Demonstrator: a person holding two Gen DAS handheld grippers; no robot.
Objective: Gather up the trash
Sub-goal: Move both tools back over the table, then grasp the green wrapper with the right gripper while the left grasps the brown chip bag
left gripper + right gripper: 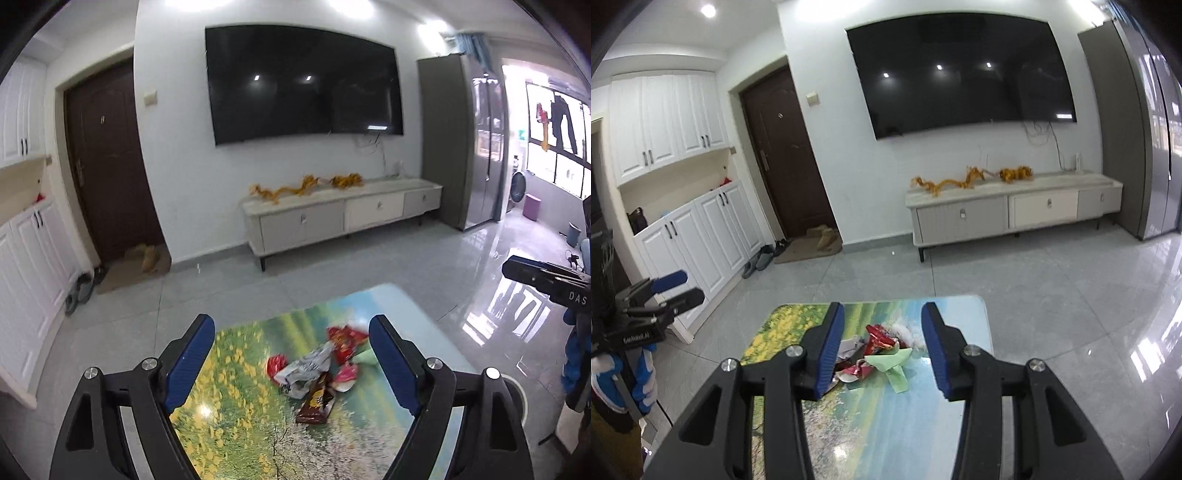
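A heap of trash lies on a low table with a flowery landscape top (236, 413): red wrappers (345, 341), a crumpled white bag (306, 367) and a brown snack packet (316, 404). My left gripper (291, 363) is open and empty, held above the heap. In the right wrist view the same heap shows red wrappers (881, 338) and a green paper piece (892, 363) on the table (953, 373). My right gripper (882, 349) is open and empty above it. The right gripper shows at the right edge (532, 275) of the left wrist view.
A low TV cabinet (343, 218) stands against the far wall under a wall TV (303, 79). A brown door (107, 162) and white cupboards (26, 254) are on the left, with shoes (79, 291) on the tiled floor. A fridge (484, 147) stands at the right.
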